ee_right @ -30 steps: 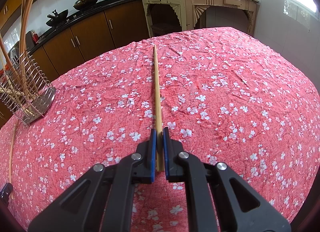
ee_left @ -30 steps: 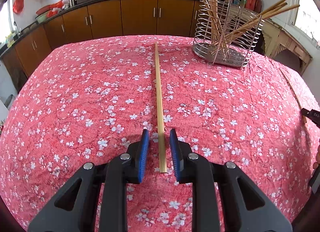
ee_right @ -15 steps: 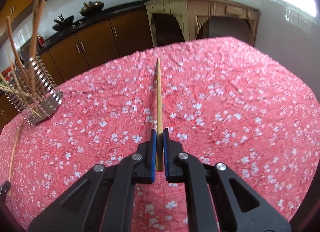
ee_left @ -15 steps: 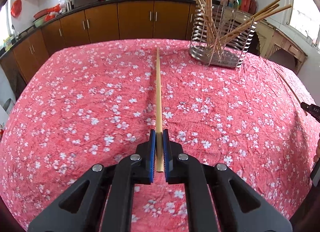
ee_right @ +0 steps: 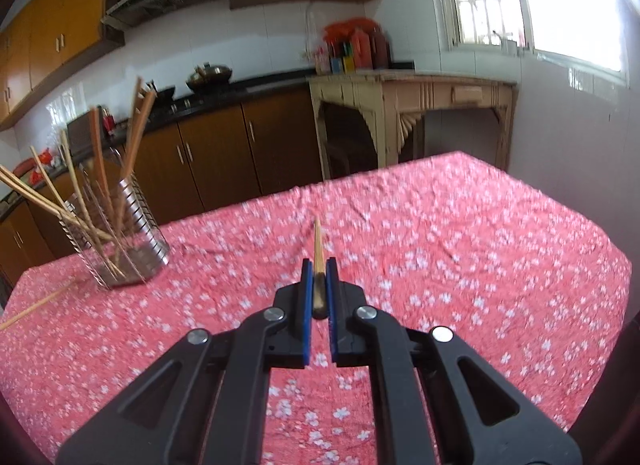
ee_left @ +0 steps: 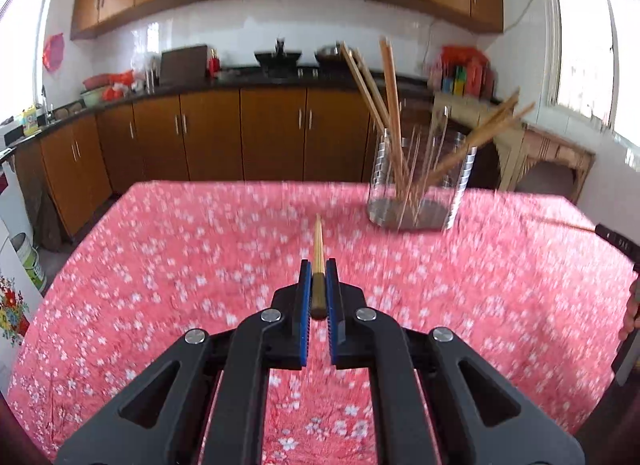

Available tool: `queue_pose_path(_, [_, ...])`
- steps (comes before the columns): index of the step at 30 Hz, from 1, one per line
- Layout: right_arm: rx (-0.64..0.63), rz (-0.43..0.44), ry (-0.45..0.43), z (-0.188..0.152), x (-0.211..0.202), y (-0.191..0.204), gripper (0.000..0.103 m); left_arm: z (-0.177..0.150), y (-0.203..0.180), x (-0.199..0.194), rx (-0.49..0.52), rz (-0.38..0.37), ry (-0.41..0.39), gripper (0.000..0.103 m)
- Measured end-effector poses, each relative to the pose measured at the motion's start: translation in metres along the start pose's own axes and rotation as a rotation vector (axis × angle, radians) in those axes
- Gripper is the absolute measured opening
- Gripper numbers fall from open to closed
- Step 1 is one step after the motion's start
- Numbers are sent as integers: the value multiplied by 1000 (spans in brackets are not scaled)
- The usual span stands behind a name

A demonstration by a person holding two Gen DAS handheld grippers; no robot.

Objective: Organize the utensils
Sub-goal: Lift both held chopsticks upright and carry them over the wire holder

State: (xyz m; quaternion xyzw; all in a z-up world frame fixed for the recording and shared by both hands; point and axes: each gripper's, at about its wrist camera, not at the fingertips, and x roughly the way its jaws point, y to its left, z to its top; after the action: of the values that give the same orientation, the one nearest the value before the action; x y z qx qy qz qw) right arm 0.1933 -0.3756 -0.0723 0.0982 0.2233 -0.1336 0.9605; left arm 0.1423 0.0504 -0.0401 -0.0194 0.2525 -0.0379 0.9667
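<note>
Both chopsticks have left the cloth since the earlier pictures: before, each one lay flat on the tabletop between the fingers, and now each is lifted and points forward, so it looks much shorter in its camera.

On the left side, the left gripper [ee_left: 319, 285] is closed on the left chopstick [ee_left: 318, 243]. Its blue fingers [ee_left: 305, 285] press the thick end of the stick from both sides, and the thin end points out above the tabletop [ee_left: 160, 265], which wears a red cloth with white flowers. Ahead and to the right stands the wire holder [ee_left: 416, 181] on the cloth, with several chopsticks leaning inside it at different angles. At the right edge of this view a dark part of the other tool [ee_left: 618, 241] shows, with a thin stick reaching from it toward the holder side.

On the right side, the right gripper [ee_right: 319, 285] is closed in the same way on the right chopstick [ee_right: 318, 245], which is held at its thick end and raised over the tabletop [ee_right: 480, 245]. The wire holder [ee_right: 124, 233] is far to the left here. One more loose chopstick [ee_right: 36, 305] lies on the cloth, left of the holder. Both views are a little blurred.
</note>
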Motion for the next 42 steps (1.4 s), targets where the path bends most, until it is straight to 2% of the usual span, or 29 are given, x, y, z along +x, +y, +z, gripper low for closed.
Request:
queue_pose_path(6, [12,32,-69,23,-16,2,7,21,0,-13,-22,9,-84,7])
queue_pose_path(23, [-3,136,-234,82,-60,23,7,61,5,-28,-73,12,-167,7])
queue_pose_path(35, [8,325,-257,112,-95,45,7,97,-11,-56,-56,-45,-261,7])
queue_pose_path(42, [-17,437,-321,132,-125,70,8,127,-28,-74,-50,-91,-345,7])
